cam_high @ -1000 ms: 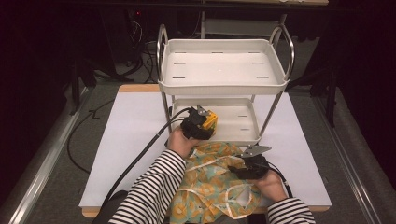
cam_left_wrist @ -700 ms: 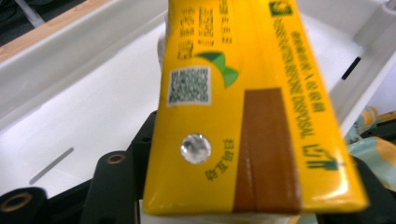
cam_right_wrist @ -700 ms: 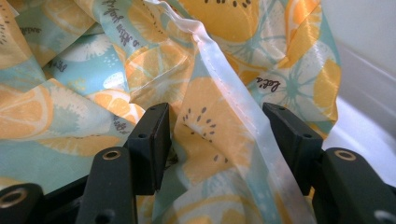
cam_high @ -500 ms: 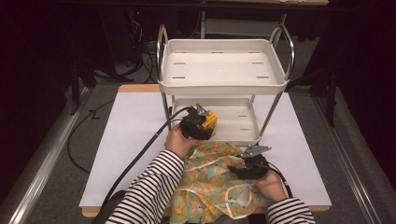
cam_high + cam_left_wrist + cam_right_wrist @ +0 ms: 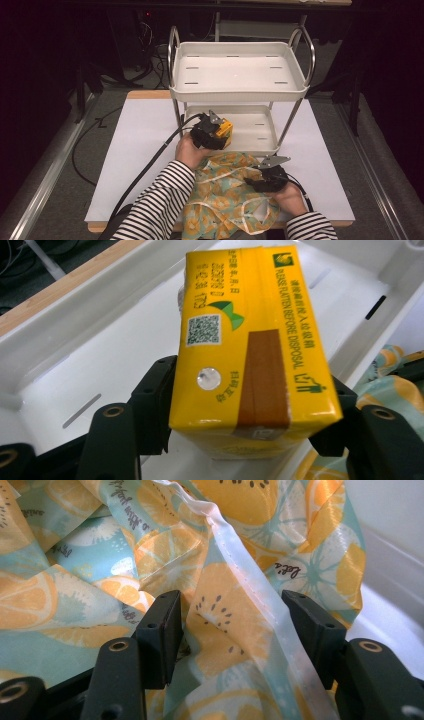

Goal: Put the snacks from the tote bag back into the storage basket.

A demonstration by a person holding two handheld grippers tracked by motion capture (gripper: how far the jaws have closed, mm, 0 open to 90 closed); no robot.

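Yellow drink carton going onto the lower shelf of the white cart

The tabletop [image 5: 140, 150] is carrying a two-tier cart [image 5: 239, 90], and the fruit-print fabric bag [image 5: 225, 200] is lying crumpled in front of it. The carton [image 5: 250, 335] is sitting over the lower shelf between the jaws of the left hand-held gripper [image 5: 212, 134], which have just been opening — I can't tell if the pads are pressing on it anymore. It's looking light, stiff-sided and a bit slick, so the flat sides are the place to grab. The right hand-held gripper [image 5: 267, 177] is standing open around a fold of the soft, floppy bag — the seam edge is looking like the best hold.
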